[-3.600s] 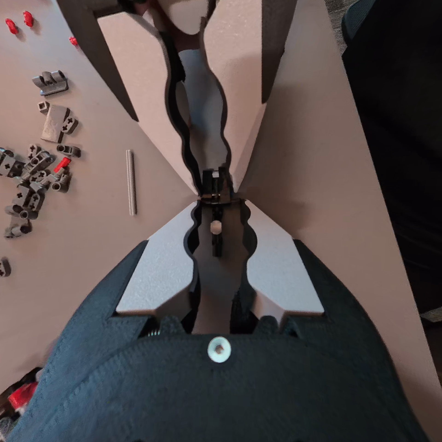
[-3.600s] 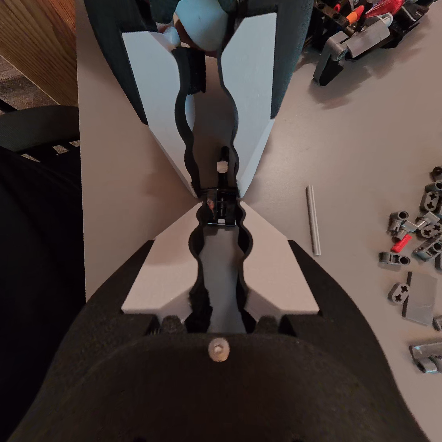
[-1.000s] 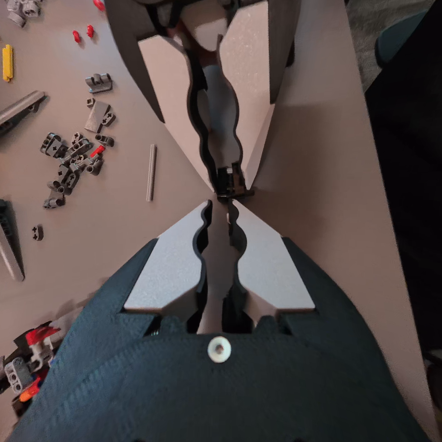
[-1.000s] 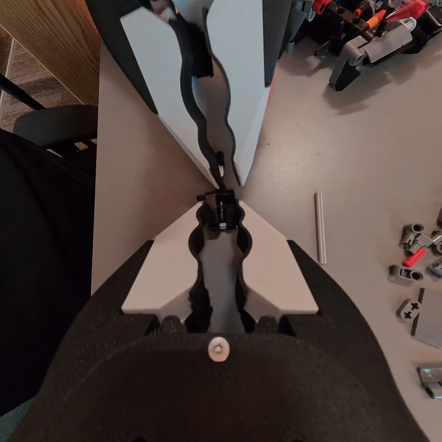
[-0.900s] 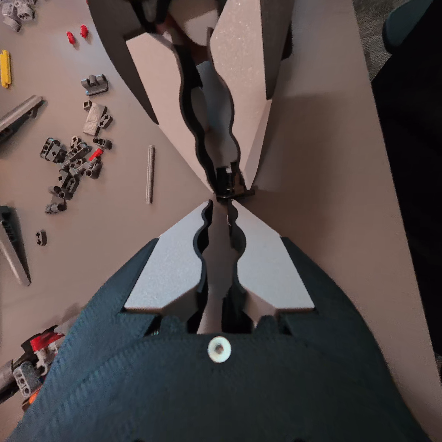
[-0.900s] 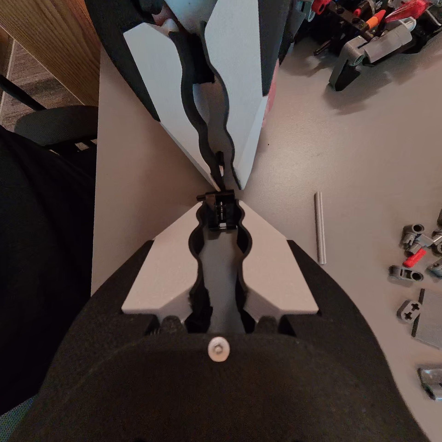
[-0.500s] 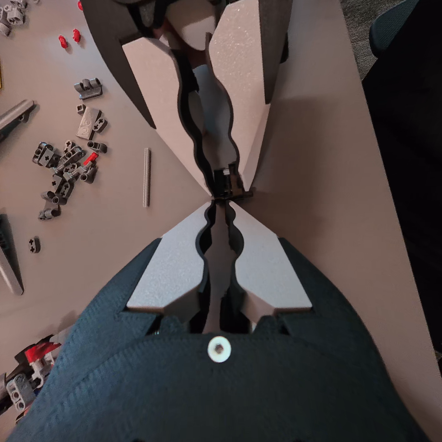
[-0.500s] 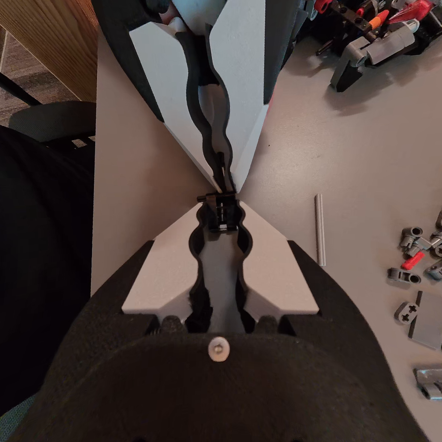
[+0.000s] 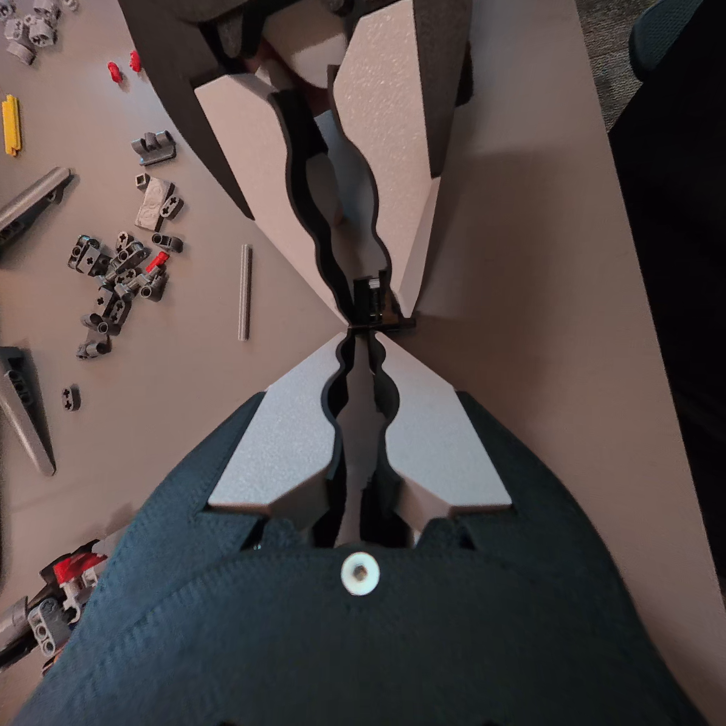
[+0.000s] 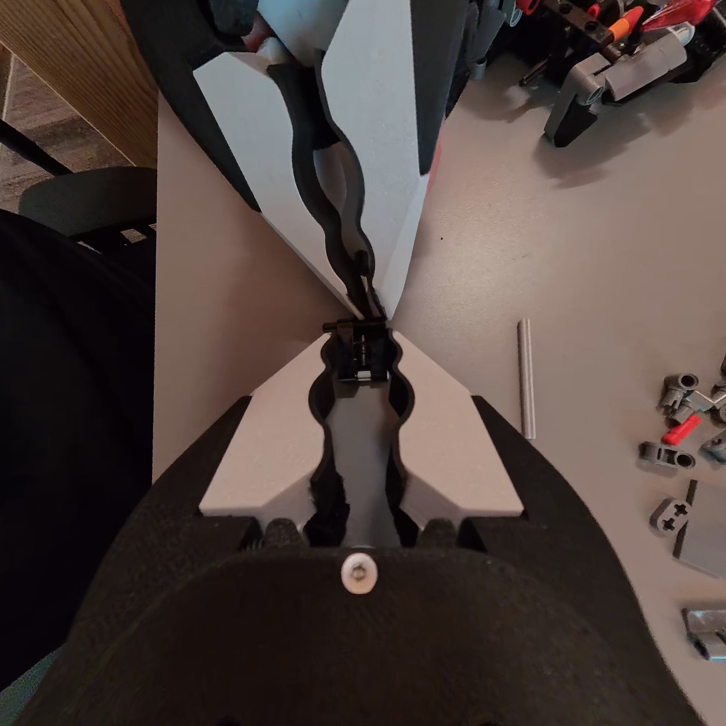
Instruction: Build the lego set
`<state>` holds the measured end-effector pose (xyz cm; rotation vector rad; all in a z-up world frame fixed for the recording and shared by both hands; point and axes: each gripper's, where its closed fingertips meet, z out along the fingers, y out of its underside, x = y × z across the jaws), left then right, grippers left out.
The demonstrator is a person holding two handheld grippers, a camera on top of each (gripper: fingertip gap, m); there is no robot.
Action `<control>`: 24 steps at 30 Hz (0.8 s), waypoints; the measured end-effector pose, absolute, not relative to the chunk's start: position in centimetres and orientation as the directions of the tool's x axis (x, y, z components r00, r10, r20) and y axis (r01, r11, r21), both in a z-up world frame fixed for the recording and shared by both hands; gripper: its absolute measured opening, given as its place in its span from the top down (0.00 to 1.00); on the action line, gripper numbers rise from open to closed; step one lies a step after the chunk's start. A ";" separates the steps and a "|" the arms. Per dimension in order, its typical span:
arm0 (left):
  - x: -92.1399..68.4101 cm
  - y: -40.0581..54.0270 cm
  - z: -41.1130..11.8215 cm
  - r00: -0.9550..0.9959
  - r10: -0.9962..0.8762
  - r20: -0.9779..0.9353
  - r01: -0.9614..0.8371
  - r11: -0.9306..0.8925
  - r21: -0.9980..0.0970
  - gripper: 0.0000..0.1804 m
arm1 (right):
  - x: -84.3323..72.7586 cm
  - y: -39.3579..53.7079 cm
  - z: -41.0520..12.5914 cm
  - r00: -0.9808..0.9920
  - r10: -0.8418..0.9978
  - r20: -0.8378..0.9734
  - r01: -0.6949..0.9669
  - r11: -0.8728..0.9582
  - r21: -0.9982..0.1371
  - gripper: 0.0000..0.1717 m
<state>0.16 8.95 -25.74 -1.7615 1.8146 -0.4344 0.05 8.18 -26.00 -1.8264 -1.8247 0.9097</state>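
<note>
My right gripper (image 10: pixel 363 355) clamps a small black assembly (image 10: pixel 363 359); my left gripper (image 9: pixel 363 336) pinches its thin black pin (image 9: pixel 383 325), near the table's (image 9: pixel 510 353) edge.

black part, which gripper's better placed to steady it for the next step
Probably the right gripper: its pads clamp the black part from both sides. The left gripper just meets it tip-first, shut on a thin pin.

The two grippers meet tip to tip above the table (image 10: pixel 510 235), loose parts (image 9: pixel 118 283) lying beside them.
</note>
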 end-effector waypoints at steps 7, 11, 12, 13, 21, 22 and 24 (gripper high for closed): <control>0.3 9.0 -25.8 0.056 -0.982 -0.178 -0.792 0.065 -0.607 0.97 | 0.2 8.2 -26.0 -0.082 0.983 -0.166 0.712 -0.059 -0.700 0.85; 0.4 9.0 -25.8 0.056 -0.982 -0.183 -0.791 0.068 -0.608 0.97 | 0.3 8.0 -25.9 -0.081 0.984 -0.161 0.711 -0.056 -0.701 0.79; 0.5 9.0 -25.8 0.055 -0.981 -0.185 -0.792 0.070 -0.607 0.97 | 0.2 8.0 -25.8 -0.076 0.985 -0.155 0.709 -0.055 -0.703 0.79; 0.5 9.0 -25.8 0.053 -0.981 -0.186 -0.792 0.072 -0.607 0.97 | 0.1 7.9 -25.7 -0.073 0.986 -0.147 0.705 -0.054 -0.707 0.80; 0.5 9.0 -25.8 0.045 -0.981 -0.187 -0.792 0.080 -0.605 0.97 | 0.0 7.7 -26.1 -0.068 0.991 -0.115 0.714 -0.032 -0.699 0.83; 0.5 9.0 -25.8 0.043 -0.981 -0.189 -0.793 0.081 -0.604 0.97 | 0.0 7.7 -26.1 -0.069 0.990 -0.121 0.714 -0.036 -0.699 0.83; 0.5 9.0 -25.8 0.036 -0.980 -0.195 -0.794 0.091 -0.601 0.98 | -0.1 7.7 -26.1 -0.079 0.991 -0.111 0.717 -0.021 -0.697 0.83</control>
